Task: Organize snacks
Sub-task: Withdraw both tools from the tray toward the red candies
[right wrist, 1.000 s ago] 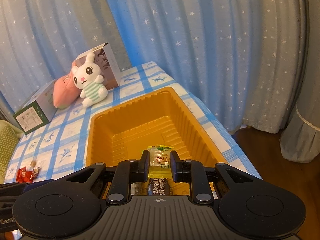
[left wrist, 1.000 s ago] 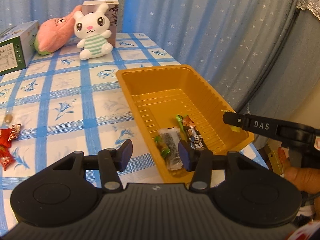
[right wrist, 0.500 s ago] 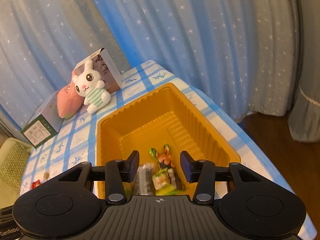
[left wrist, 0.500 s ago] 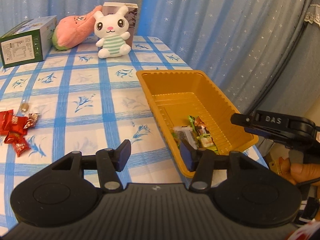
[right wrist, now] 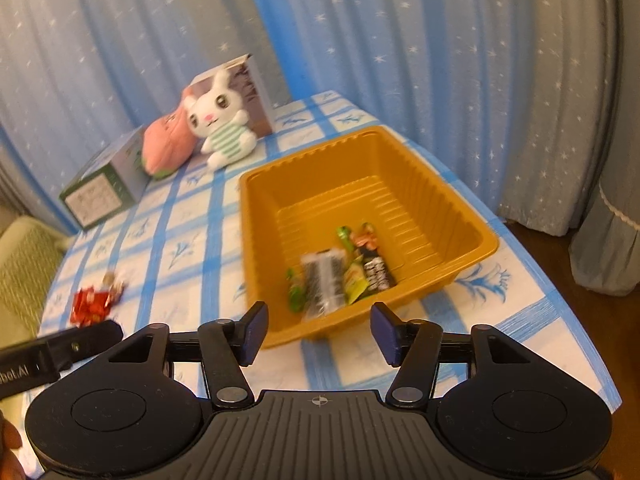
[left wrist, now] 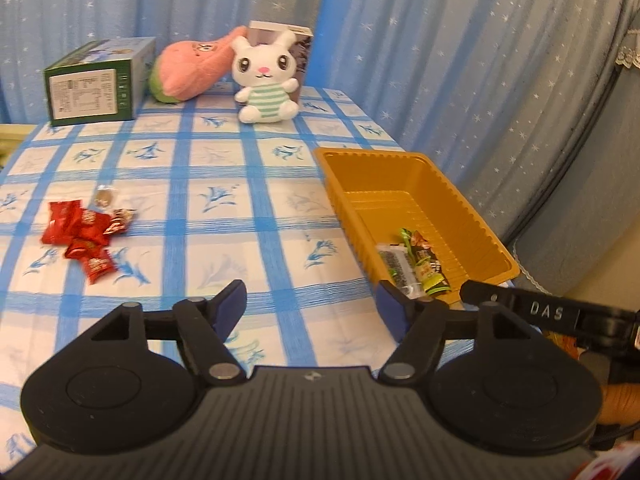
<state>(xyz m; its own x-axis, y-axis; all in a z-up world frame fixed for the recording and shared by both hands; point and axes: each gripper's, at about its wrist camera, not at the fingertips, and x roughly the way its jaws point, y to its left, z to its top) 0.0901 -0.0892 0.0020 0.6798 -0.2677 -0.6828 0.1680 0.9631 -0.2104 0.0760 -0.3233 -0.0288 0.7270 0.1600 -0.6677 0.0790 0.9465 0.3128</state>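
An orange plastic tray (right wrist: 404, 184) stands at the table's right side and holds several wrapped snacks (right wrist: 336, 276); it also shows in the left wrist view (left wrist: 452, 196) with the snacks (left wrist: 412, 264) at its near end. A pile of red wrapped candies (left wrist: 84, 236) lies on the cloth at the left; it shows small in the right wrist view (right wrist: 92, 304). My left gripper (left wrist: 312, 308) is open and empty above the table's front. My right gripper (right wrist: 318, 330) is open and empty, just in front of the tray's near rim.
A white bunny plush (left wrist: 266, 80), a pink plush (left wrist: 188, 68), a brown box behind them and a green box (left wrist: 96, 80) stand at the table's back. Blue starred curtains hang behind and to the right. The table's right edge (right wrist: 560, 308) drops to the floor.
My right gripper opened and let the yellow-green snack fall into the tray, then drew back. My left gripper swung left, bringing the red candies into view.
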